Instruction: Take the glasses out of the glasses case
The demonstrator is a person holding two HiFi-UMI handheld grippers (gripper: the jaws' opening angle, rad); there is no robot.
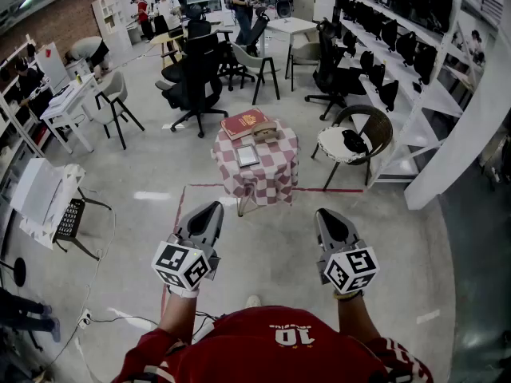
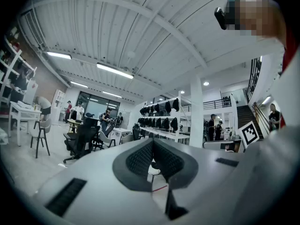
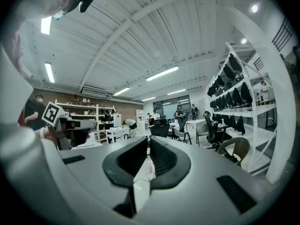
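A small table (image 1: 275,175) with a red-and-white checked cloth stands a few steps ahead of me. On it lie a flat grey rectangular case (image 1: 247,155), a red book-like thing (image 1: 244,123) and a small brown object (image 1: 266,132). I cannot tell which one holds the glasses, and no glasses show. My left gripper (image 1: 214,207) and right gripper (image 1: 323,214) are held out side by side above the floor, well short of the table. Both are shut with nothing between the jaws, as the left gripper (image 2: 152,143) and right gripper (image 3: 148,143) show in their own views.
A wicker chair (image 1: 361,138) with a white cushion stands right of the table. A black office chair (image 1: 194,78) is behind it. Shelving (image 1: 407,46) and a white pillar (image 1: 471,126) run along the right. Red tape (image 1: 335,190) marks the floor. A low stand (image 1: 48,198) is at left.
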